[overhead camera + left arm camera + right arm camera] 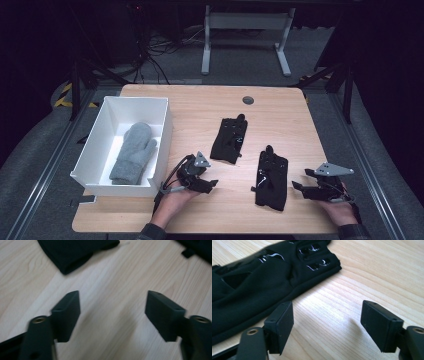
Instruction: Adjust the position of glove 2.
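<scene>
Both grippers, left and right, rest with jaws apart. Nearer black glove lies flat beside the right gripper; a shallow pinch risks slipping off its thin fabric.

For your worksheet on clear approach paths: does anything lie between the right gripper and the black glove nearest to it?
Nothing visible does. The right gripper is open beside the near glove, with bare table between them.
</scene>
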Demonstrator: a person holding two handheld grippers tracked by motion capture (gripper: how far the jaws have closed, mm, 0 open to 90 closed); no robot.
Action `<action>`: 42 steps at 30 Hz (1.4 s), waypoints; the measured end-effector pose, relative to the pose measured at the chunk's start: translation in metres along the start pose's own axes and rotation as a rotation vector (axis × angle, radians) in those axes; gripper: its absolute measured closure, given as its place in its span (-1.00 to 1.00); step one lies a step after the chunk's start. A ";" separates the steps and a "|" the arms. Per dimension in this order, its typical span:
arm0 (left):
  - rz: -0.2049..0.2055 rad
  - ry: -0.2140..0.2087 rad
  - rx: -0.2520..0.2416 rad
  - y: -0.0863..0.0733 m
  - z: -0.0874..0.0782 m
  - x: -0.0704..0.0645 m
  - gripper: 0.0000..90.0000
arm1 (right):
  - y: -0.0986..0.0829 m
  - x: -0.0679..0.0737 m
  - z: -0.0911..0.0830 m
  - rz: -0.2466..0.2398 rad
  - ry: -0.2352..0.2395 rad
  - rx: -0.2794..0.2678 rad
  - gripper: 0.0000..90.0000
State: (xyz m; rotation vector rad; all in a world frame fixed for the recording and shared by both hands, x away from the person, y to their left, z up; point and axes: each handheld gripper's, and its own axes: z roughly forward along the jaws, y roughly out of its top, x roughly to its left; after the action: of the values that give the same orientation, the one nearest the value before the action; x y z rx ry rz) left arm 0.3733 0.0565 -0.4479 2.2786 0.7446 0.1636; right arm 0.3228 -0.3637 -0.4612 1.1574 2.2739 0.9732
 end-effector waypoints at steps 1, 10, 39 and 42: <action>0.004 -0.007 -0.010 0.006 0.002 0.002 0.00 | 0.000 -0.001 0.000 0.003 -0.002 0.002 -0.41; -0.002 -0.043 -0.039 0.048 0.019 0.027 1.00 | -0.004 -0.003 0.005 0.003 0.021 -0.004 -0.55; -0.019 -0.030 0.032 0.070 0.064 0.046 1.00 | -0.004 -0.002 0.007 0.000 0.027 0.006 -0.65; -0.032 -0.054 0.038 0.062 0.057 0.042 1.00 | -0.004 -0.002 0.007 0.000 0.029 0.005 -0.65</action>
State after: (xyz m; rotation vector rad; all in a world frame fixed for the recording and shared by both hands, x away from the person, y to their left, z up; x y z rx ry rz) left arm 0.4553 0.0098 -0.4516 2.2964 0.7615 0.0729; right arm 0.3261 -0.3646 -0.4686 1.1523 2.3003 0.9917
